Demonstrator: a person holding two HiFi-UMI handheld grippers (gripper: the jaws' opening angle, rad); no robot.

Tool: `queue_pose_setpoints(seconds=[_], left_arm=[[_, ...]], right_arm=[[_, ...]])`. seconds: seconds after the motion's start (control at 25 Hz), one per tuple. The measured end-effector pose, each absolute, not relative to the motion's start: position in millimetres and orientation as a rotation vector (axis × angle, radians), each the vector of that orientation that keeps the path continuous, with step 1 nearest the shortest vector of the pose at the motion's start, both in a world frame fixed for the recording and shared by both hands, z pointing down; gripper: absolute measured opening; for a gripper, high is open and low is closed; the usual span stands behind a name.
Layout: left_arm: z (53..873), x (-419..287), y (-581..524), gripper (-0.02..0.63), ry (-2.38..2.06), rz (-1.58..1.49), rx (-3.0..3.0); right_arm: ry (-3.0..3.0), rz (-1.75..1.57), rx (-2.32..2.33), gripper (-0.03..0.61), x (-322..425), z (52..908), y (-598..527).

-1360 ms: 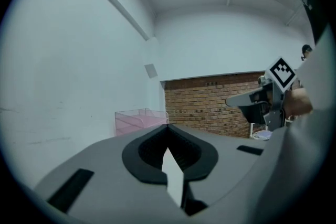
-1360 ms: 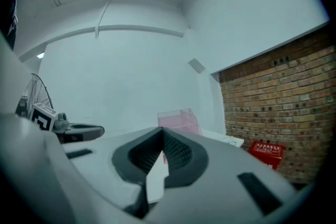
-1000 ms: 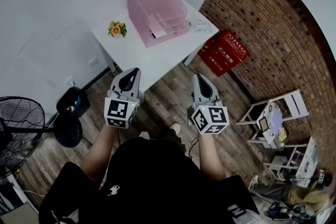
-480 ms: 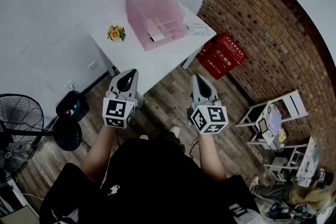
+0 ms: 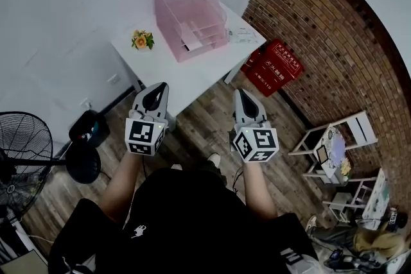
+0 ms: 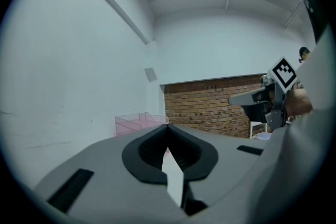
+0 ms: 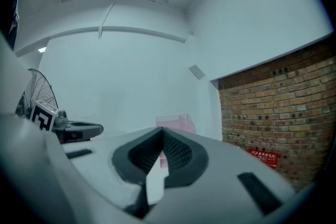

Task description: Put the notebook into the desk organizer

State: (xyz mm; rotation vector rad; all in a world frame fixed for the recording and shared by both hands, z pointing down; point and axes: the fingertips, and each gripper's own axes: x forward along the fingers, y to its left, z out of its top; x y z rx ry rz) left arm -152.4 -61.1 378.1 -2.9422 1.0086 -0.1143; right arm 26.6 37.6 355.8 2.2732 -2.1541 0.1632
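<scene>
A pink see-through desk organizer [image 5: 191,16] stands at the back of a white table [image 5: 173,74]. A pale flat item [image 5: 241,35], possibly the notebook, lies on the table just right of it. Both grippers are held over the wooden floor in front of the table, well short of both. My left gripper [image 5: 156,93] is shut and empty. My right gripper [image 5: 243,99] is shut and empty too. The organizer [image 6: 137,122] shows far beyond the left gripper [image 6: 168,127], and the organizer [image 7: 176,122] also shows beyond the right gripper [image 7: 160,132].
A small flower pot [image 5: 142,39] sits on the table's left part. Red crates [image 5: 273,65] stand by the brick wall [image 5: 321,29] right of the table. A black fan [image 5: 22,151] and a dark round object [image 5: 88,128] are at left; white chairs [image 5: 334,144] at right.
The head view has shifted a little, so the table sits slightly higher in the picture. Both grippers stay shut and in nearly the same place.
</scene>
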Motion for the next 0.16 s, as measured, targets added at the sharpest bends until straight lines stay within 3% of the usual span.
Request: queue_pose_setpoints(seconds=[0.16], left_arm=[[379.3,-151.8,-67.3,0.003,1.011,-0.117,-2.942]], right_arm=[[-2.153,0.161,2.272,0.002,27.7,356.8,31.1]])
